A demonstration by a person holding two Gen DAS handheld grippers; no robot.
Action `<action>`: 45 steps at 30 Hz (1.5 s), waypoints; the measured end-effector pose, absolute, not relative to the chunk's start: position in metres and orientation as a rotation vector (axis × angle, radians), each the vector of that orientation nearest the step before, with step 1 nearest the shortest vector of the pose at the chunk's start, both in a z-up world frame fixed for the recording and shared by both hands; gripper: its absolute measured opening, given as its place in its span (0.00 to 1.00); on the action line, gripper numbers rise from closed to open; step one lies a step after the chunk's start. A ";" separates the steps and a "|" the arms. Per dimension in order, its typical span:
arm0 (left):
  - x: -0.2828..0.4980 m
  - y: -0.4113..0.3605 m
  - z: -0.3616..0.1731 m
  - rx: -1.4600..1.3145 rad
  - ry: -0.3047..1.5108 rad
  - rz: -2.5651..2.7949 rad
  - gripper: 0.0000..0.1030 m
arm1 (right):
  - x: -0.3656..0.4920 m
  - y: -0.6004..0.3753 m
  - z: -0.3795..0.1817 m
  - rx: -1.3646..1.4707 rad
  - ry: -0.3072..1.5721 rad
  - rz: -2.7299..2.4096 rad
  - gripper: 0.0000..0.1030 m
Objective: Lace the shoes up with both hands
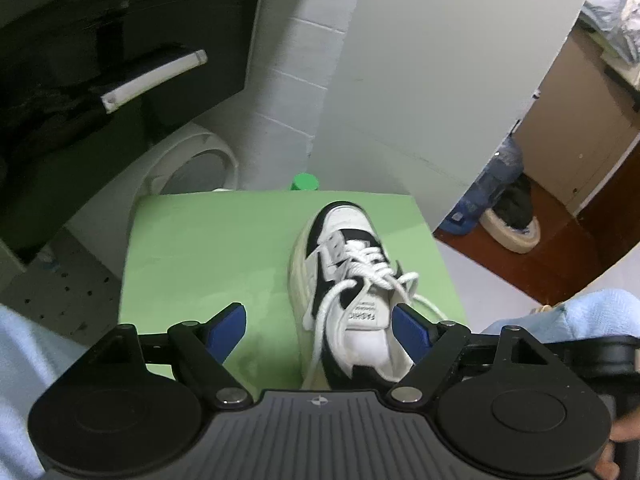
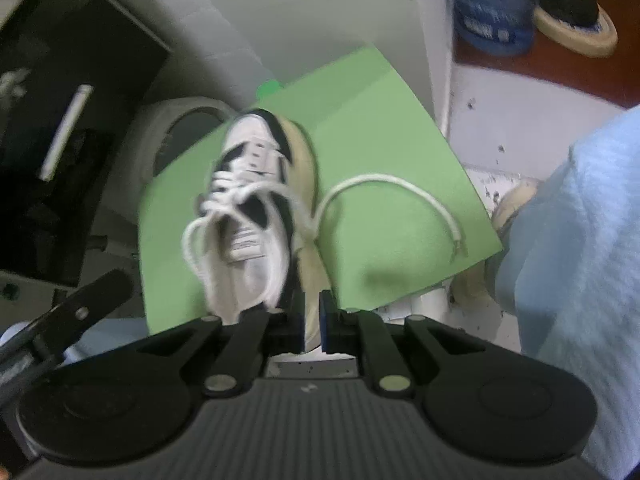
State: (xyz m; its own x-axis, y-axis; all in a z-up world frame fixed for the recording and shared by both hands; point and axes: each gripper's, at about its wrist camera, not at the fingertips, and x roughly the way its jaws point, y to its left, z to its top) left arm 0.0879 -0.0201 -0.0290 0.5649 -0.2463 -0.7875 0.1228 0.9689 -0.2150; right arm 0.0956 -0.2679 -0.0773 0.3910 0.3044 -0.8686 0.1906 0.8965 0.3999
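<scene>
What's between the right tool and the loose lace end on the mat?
Only bare green mat lies between the right tool and the lace end, seen in the right wrist view.

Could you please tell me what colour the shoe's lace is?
White. The lace shows best in the right wrist view, curving over the green mat.

shoe on mat | lace end on mat, right of shoe
</scene>
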 end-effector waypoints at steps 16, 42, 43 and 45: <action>0.048 -0.028 0.049 -0.042 0.968 -0.094 0.79 | 0.035 -0.248 0.035 0.263 0.904 0.135 1.00; -0.035 -0.036 0.099 0.046 0.871 -0.009 0.78 | -0.047 -0.216 0.102 0.167 0.840 0.015 1.00; -0.036 -0.036 0.099 0.045 0.870 -0.007 0.78 | -0.047 -0.216 0.101 0.165 0.841 0.013 1.00; -0.036 -0.036 0.098 0.040 0.873 -0.006 0.78 | -0.048 -0.216 0.101 0.162 0.839 0.011 1.00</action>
